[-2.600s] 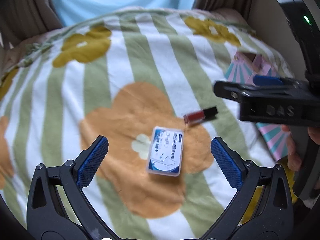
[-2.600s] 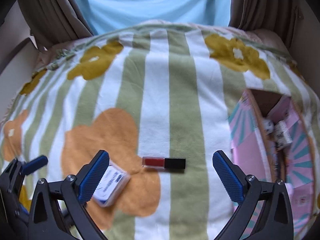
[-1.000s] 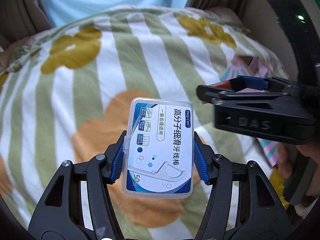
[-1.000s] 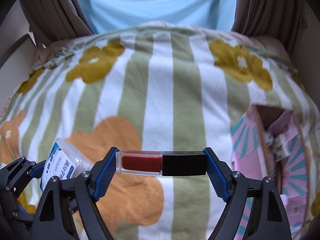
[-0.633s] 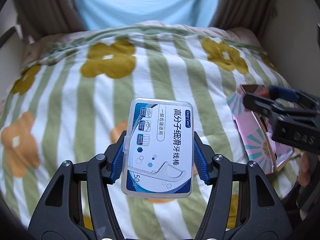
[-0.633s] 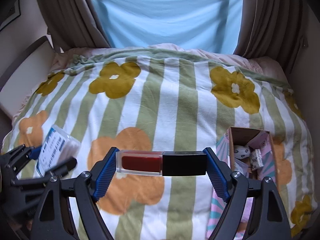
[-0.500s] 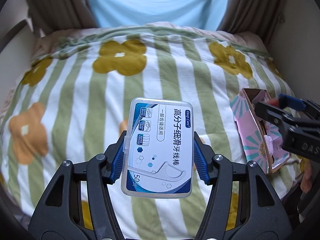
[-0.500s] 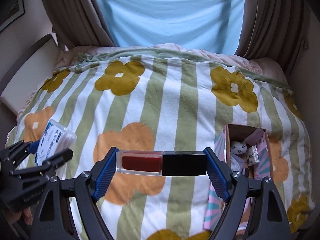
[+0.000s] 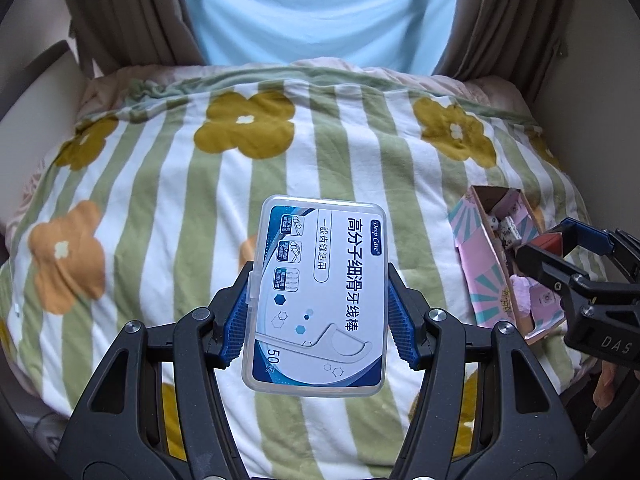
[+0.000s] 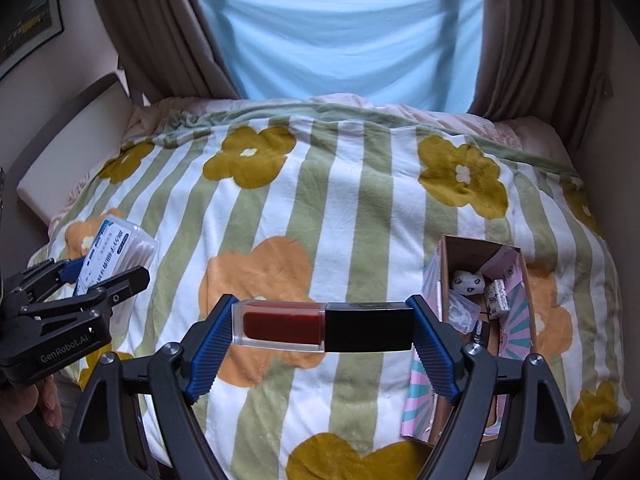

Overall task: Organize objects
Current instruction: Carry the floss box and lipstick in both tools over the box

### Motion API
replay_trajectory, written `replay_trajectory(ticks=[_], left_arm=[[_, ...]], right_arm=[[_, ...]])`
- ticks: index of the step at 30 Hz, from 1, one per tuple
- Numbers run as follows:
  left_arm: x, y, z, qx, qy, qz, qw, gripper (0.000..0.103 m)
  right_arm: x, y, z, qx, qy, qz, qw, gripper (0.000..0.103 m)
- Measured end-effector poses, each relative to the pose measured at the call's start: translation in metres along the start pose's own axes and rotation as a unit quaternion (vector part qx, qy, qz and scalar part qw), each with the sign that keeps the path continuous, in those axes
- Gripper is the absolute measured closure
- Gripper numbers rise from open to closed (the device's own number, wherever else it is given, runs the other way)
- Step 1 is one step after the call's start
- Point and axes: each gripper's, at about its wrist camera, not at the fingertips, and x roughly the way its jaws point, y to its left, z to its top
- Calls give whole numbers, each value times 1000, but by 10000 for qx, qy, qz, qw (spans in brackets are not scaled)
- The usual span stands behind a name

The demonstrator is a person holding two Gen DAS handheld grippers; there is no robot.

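Clear plastic with a blue-and-white label, the floss pick box (image 9: 318,300) stands upright in the left claw (image 9: 318,314), clamped by its long sides between the blue ribbed pads (image 9: 236,320), and is lifted off the bed. From the right wrist view the same box (image 10: 116,254) shows at the far left, above the blanket's edge, with the left claw (image 10: 100,276) around it.

The lip gloss tube (image 10: 322,326), red liquid in a clear body with a black cap, lies crosswise in the right claw (image 10: 322,334), pinched end to end: the clear end against the left pad, the cap against the right one. It too hangs above the bed.

Below both claws spreads a blanket (image 10: 360,208) with green and white stripes and yellow and orange flowers. On its right side lies an open pink cardboard box (image 10: 524,280) with teal rays, holding several small white items (image 10: 468,282). In the left wrist view the right claw (image 9: 560,248) sits just over this box (image 9: 476,272).

Brown curtains (image 10: 160,40) frame a pale blue sheet (image 10: 340,32) behind the bed.
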Motion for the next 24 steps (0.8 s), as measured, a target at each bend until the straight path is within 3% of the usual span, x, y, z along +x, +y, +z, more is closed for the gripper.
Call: replay_trajectory(ticks=[7, 13, 20, 24], left_arm=[[2, -35, 23, 220, -90, -198, 9995, 47], [18, -86, 54, 742, -135, -555, 9956, 47], [47, -164, 83, 1345, -47, -1151, 9842, 47], [73, -214, 91, 1795, 128, -1456, 9728, 47]], right_arm=[[-17, -41, 2, 457, -155, -299, 9984, 22], [-30, -89, -7, 932, -164, -736, 9928, 22], [-34, -147, -32, 1538, 49, -1172, 9811, 22], [-27, -178, -51, 1900, 264, -1386, 9716, 22]])
